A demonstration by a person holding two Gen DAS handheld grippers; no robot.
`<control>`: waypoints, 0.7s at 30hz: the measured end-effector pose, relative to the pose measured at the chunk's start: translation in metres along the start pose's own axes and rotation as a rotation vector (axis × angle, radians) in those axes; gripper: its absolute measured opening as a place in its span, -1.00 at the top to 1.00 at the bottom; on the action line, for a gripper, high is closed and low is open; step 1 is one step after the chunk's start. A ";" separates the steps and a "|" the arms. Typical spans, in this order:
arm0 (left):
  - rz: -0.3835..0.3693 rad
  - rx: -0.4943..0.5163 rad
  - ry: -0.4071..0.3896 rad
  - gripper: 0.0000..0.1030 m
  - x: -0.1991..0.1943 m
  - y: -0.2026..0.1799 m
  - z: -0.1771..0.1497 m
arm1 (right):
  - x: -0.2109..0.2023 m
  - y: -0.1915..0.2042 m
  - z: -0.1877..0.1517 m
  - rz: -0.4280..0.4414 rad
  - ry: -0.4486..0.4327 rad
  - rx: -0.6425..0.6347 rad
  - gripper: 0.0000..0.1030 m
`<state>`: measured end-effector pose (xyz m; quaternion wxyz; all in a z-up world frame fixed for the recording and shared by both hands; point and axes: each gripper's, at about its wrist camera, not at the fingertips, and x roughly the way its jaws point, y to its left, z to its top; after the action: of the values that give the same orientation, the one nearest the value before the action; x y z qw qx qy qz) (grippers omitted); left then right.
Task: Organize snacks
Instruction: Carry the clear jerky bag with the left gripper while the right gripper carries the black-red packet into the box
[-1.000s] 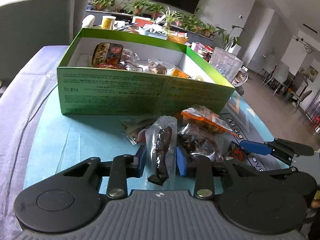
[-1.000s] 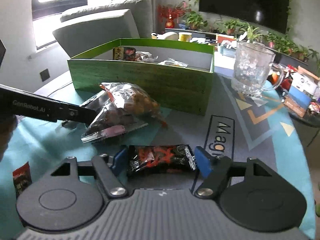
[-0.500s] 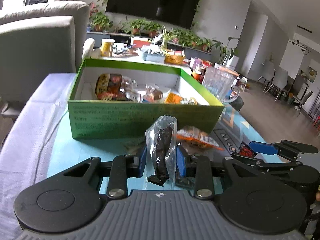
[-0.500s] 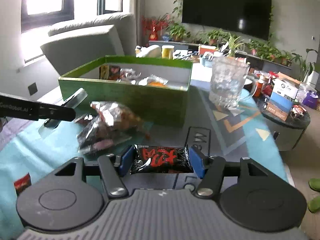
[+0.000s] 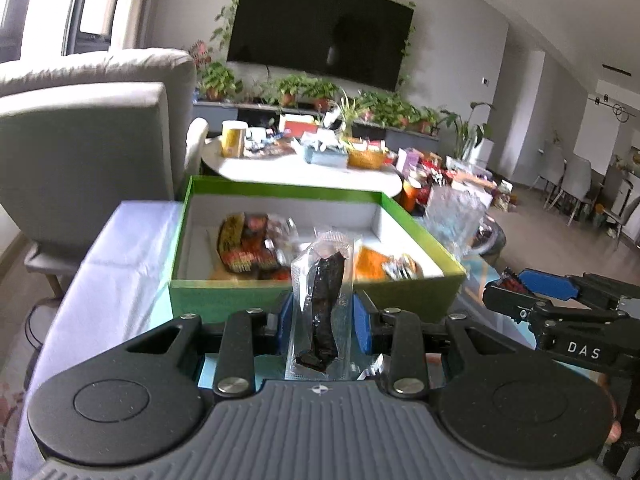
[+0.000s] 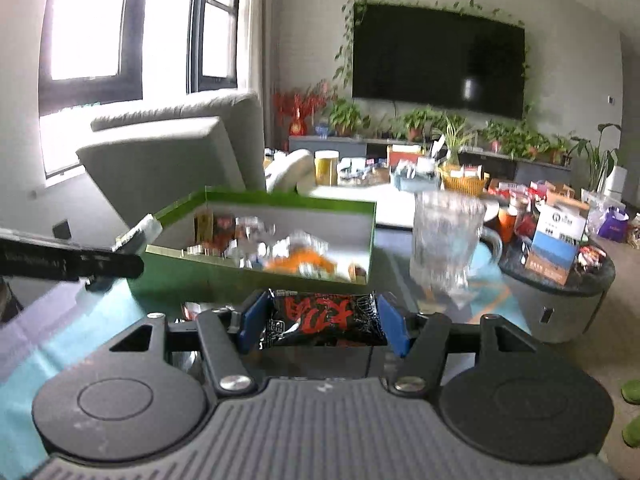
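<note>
clear packet (image 5: 322, 304) upright in left gripper (image 5: 322, 316); black packet (image 6: 326, 317) crosswise.

black gripper (image 5: 321, 316); blue pads (image 5: 362, 322); silver screws

Left wrist view is taken from above the table's near edge, looking far along the left gripper (image 5: 322, 316) into the green box (image 5: 312, 300). Right wrist view is set lower and further right, facing the box (image 6: 256, 276) obliquely. Box, glass mug (image 5: 454, 220) (image 6: 446, 240) and TV (image 5: 320, 24) (image 6: 438, 56) are shared.
</note>
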<state>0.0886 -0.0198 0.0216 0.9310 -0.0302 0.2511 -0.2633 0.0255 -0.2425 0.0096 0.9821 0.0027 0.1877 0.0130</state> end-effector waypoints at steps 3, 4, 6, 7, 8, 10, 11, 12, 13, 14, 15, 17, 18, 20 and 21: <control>0.005 0.001 -0.026 0.43 0.004 0.002 0.011 | 0.006 0.004 0.011 0.005 -0.032 -0.011 -0.13; 0.006 0.003 -0.032 0.43 0.006 0.002 0.015 | 0.009 0.005 0.014 0.006 -0.042 -0.016 -0.13; 0.013 0.010 -0.043 0.42 0.010 0.002 0.022 | 0.014 0.007 0.020 0.009 -0.058 -0.018 -0.13; 0.015 0.013 -0.047 0.42 0.012 0.002 0.024 | 0.016 0.008 0.023 0.014 -0.066 -0.019 -0.13; 0.015 0.017 -0.051 0.42 0.014 0.002 0.027 | 0.018 0.009 0.026 0.018 -0.074 -0.021 -0.13; 0.017 0.022 -0.057 0.42 0.017 0.003 0.032 | 0.024 0.010 0.030 0.022 -0.085 -0.027 -0.13; 0.019 0.023 -0.059 0.42 0.019 0.003 0.034 | 0.025 0.011 0.032 0.022 -0.090 -0.030 -0.13; 0.022 0.025 -0.062 0.42 0.021 0.003 0.036 | 0.026 0.011 0.033 0.023 -0.092 -0.032 -0.13; 0.025 0.025 -0.063 0.42 0.023 0.003 0.038 | 0.029 0.011 0.034 0.024 -0.093 -0.033 -0.13; 0.028 0.026 -0.064 0.42 0.026 0.003 0.039 | 0.031 0.011 0.035 0.024 -0.094 -0.032 -0.13; 0.031 0.027 -0.065 0.42 0.029 0.003 0.040 | 0.033 0.011 0.036 0.024 -0.095 -0.031 -0.13; 0.038 0.030 -0.063 0.42 0.035 0.005 0.043 | 0.036 0.010 0.038 0.026 -0.096 -0.024 -0.13; 0.040 0.029 -0.060 0.42 0.039 0.006 0.044 | 0.038 0.011 0.039 0.028 -0.097 -0.022 -0.13; 0.043 0.029 -0.053 0.42 0.045 0.008 0.045 | 0.043 0.010 0.040 0.027 -0.096 -0.020 -0.13; 0.044 0.030 -0.049 0.42 0.048 0.009 0.045 | 0.045 0.010 0.040 0.026 -0.095 -0.019 -0.13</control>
<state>0.1502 -0.0402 0.0374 0.9428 -0.0169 0.2249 -0.2455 0.0817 -0.2316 0.0307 0.9896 -0.0036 0.1409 0.0274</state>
